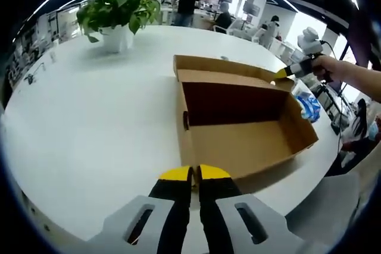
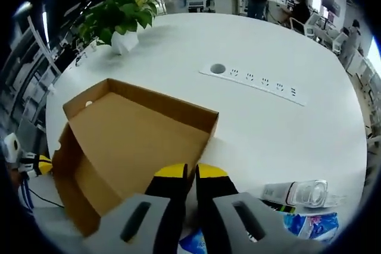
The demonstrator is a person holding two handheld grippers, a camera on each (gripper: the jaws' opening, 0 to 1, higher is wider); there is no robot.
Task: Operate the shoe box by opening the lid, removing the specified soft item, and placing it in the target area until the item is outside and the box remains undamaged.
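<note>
Shoe box (image 1: pixel 244 124) lies open on the white table (image 1: pixel 89 123), both my tongs closed on nothing I can see.

In the left gripper view my left gripper (image 1: pixel 194 174) has its yellow-tipped jaws pressed together just short of the box's near wall, gripping nothing. The lid (image 1: pixel 229 69) stands folded back on the far side, and I see only bare cardboard inside; I cannot find the soft item. My right gripper (image 1: pixel 281 74) comes in from the right, its tip at the lid's far corner. In the right gripper view its jaws (image 2: pixel 184 173) sit nearly shut over the lid edge (image 2: pixel 161 106); whether they pinch it I cannot tell. A potted plant (image 1: pixel 119 13), a power strip (image 2: pixel 256 80) and a plastic bottle (image 2: pixel 297 194) also sit on the table.
</note>
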